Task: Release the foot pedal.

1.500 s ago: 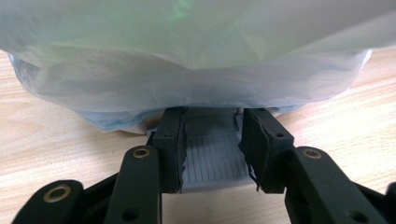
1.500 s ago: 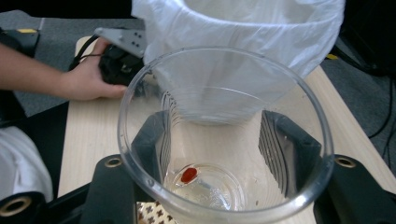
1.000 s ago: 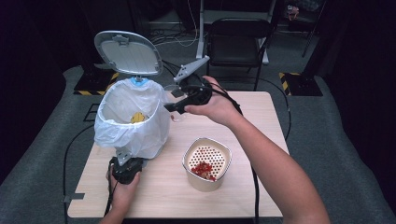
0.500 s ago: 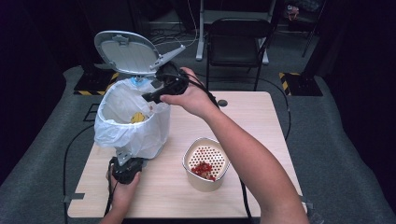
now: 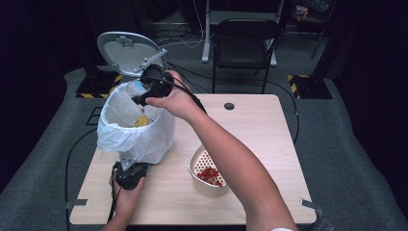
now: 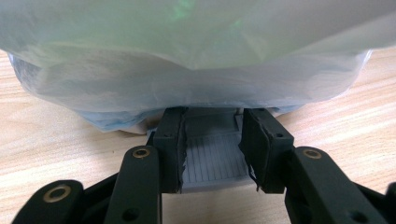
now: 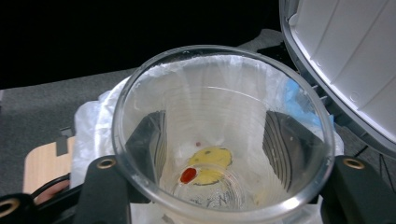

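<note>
Left gripper [image 6: 217,154] clamped on grey pedal [image 6: 212,161] at bin base, lid [image 5: 129,51] held up. Right gripper [image 7: 215,158] gripping clear cup [image 7: 223,135] over lined bin [image 5: 137,127], jaws just easing wider. Cup nearly emptied, one red bit [image 7: 188,175] left. Colander [image 5: 208,172] on table [image 5: 269,144] holding more red scraps.

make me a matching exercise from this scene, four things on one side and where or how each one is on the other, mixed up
Things:
1. clear plastic cup
2. bin lid
3. strainer bowl
4. pedal

States:
A. raised open behind the bin
B. held between the right gripper's jaws over the bin bag
C. clamped by the left gripper at the bin's foot
D. standing on the table with red bits inside

Pairs: 1-B, 2-A, 3-D, 4-C
</note>
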### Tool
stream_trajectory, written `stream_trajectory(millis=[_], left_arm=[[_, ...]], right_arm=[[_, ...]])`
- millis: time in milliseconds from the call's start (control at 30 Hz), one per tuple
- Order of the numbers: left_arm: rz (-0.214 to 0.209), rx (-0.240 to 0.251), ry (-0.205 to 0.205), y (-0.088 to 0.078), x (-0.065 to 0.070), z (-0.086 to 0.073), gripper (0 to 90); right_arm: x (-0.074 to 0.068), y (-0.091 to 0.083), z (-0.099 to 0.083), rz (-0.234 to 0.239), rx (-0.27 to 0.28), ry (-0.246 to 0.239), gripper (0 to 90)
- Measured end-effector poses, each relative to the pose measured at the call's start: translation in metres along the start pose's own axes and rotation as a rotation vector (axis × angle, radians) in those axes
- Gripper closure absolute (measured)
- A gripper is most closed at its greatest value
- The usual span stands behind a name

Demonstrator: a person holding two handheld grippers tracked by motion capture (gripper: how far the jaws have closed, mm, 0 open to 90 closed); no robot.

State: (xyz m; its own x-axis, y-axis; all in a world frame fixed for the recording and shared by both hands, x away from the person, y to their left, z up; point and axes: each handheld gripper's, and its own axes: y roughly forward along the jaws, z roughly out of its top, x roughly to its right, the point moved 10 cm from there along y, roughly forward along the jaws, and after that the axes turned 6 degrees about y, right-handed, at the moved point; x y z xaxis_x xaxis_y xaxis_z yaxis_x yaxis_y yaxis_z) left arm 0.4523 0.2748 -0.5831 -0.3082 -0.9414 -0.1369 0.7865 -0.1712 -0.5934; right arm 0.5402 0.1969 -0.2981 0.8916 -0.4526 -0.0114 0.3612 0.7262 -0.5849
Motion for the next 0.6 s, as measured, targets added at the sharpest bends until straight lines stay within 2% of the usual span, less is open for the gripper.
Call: stream_trajectory(millis=[133,233,300,367,400,467,600], left_arm=[[-0.004,-0.005,0.0,0.0,0.0,0.0,60.1],[-0.004,-0.004,0.0,0.0,0.0,0.0,60.2],[-0.004,-0.005,0.0,0.0,0.0,0.0,60.1],[-0.006,-0.008,0.0,-0.001,0.0,-0.001,60.1],[-0.007,-0.007,-0.001,0.0,0.0,-0.001,60.2],[-0.005,-0.008,-0.001,-0.001,0.0,-0.001,60.1],[-0.006,-0.006,-0.001,0.0,0.0,-0.001,60.2]], right_arm=[[0.0,0.011,0.001,-0.023,-0.01,0.0,35.4],[0.0,0.02,0.0,-0.044,-0.019,0.014,26.0],[-0.002,0.025,-0.003,-0.059,-0.032,0.024,14.5],[-0.005,0.028,-0.006,-0.049,-0.047,0.011,9.1],[-0.006,0.029,-0.008,-0.043,-0.06,0.026,7.2],[-0.006,0.03,-0.009,-0.064,-0.063,0.008,6.6],[-0.007,0.023,-0.008,-0.062,-0.044,0.001,7.8]])
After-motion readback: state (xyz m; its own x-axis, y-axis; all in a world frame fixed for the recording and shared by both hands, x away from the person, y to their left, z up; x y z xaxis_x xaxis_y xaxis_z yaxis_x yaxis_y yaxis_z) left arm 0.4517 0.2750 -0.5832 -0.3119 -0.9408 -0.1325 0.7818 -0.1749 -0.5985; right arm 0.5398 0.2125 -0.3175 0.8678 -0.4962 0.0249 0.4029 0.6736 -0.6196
